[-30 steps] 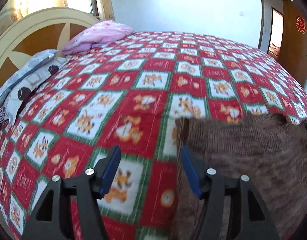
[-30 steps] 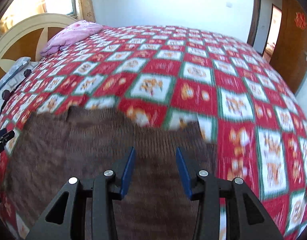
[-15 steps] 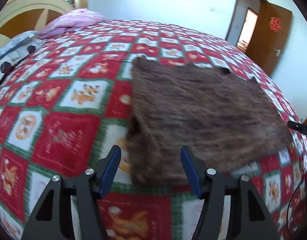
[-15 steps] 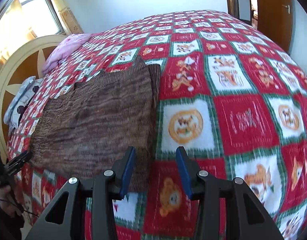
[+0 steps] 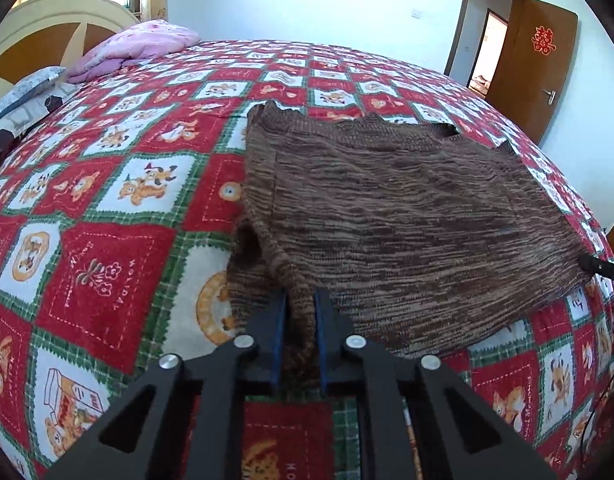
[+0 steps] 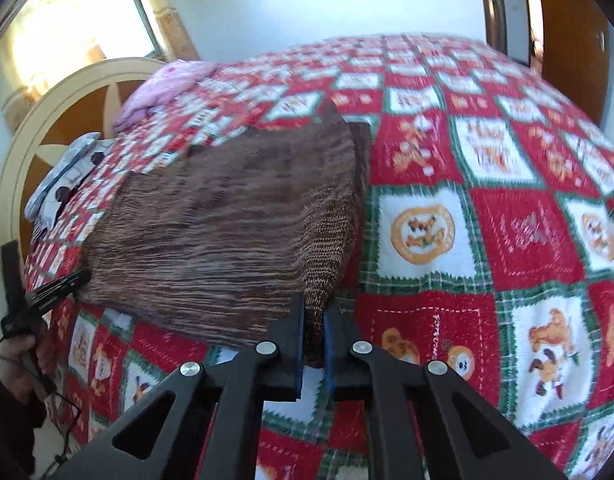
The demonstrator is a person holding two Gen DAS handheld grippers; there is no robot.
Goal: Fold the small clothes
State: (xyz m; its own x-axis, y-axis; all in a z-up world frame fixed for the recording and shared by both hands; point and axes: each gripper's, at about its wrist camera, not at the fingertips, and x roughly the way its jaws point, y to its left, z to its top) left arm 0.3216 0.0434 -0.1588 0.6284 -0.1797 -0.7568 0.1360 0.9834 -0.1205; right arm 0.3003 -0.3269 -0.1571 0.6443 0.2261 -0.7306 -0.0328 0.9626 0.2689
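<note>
The brown knit garment point(image 5: 407, 216) lies spread on the red patterned bedspread point(image 5: 107, 248), its near corners just pinched by the left gripper point(image 5: 299, 312) and right gripper point(image 6: 314, 320), whose view alone shows a hand point(image 6: 17, 356).

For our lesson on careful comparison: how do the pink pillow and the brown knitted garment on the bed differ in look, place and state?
The pink pillow is plain, puffy and bunched; the brown knitted garment is streaked and lies mostly flat. The pillow sits by the headboard, untouched; the garment lies nearer, its near corners pinched by the left gripper and the right gripper, whose jaws have just closed on it. Both rest on the red patterned bedspread.
</note>
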